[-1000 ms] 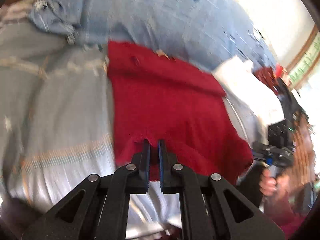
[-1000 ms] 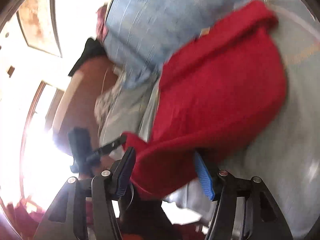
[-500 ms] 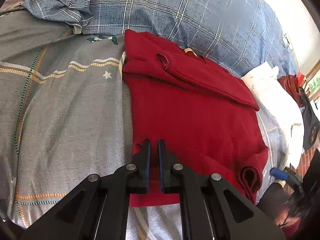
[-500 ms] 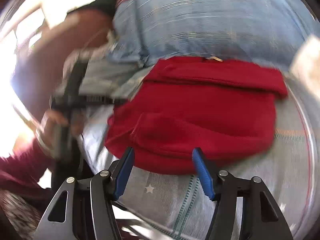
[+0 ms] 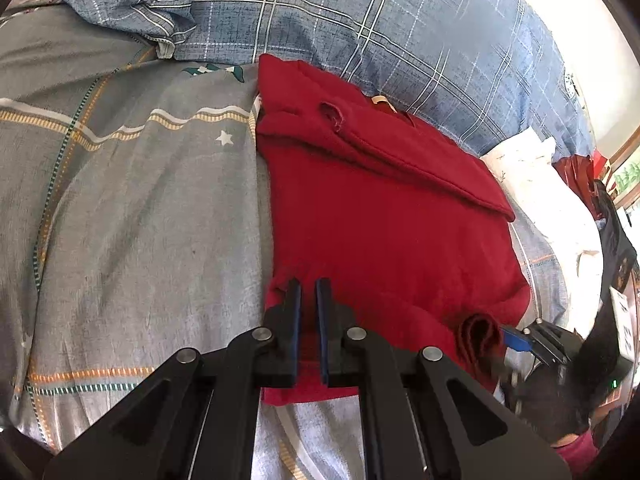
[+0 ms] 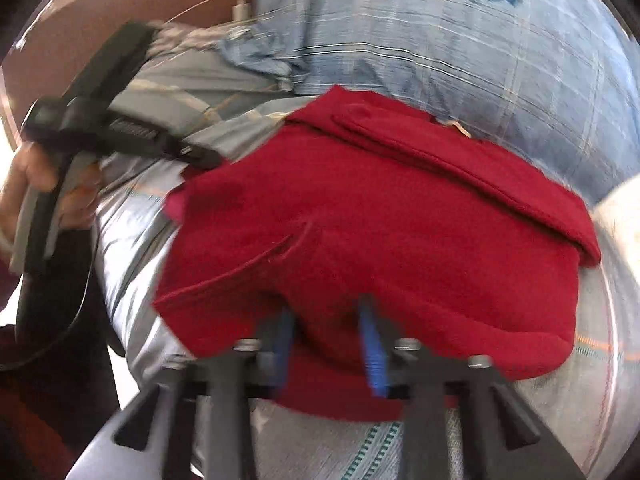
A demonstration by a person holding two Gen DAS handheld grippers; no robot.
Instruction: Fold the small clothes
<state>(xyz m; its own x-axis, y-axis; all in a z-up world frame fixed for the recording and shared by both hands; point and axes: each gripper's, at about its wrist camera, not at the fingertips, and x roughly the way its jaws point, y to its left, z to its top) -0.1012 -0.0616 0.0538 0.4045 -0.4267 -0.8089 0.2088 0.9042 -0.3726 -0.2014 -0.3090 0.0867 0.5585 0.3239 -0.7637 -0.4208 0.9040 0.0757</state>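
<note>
A: On the grey patterned bedsheet (image 5: 132, 208): red sweater (image 5: 384, 216) lies flat, sleeves folded across the chest, collar toward the blue plaid duvet (image 5: 400, 28).

B: Left gripper (image 5: 308, 286)?

A: Narrow, clamped on the hem's left corner, as it was a second ago.

B: Right gripper (image 6: 327, 312)?

A: It was wide and short of the hem; now its blue pads straddle the right hem fabric, partly closed. Frame blurred; grip unconfirmed.

B: Implication?

A: Both hem corners nearly secured. Judgement: bottom-to-collar fold comes next.
</note>
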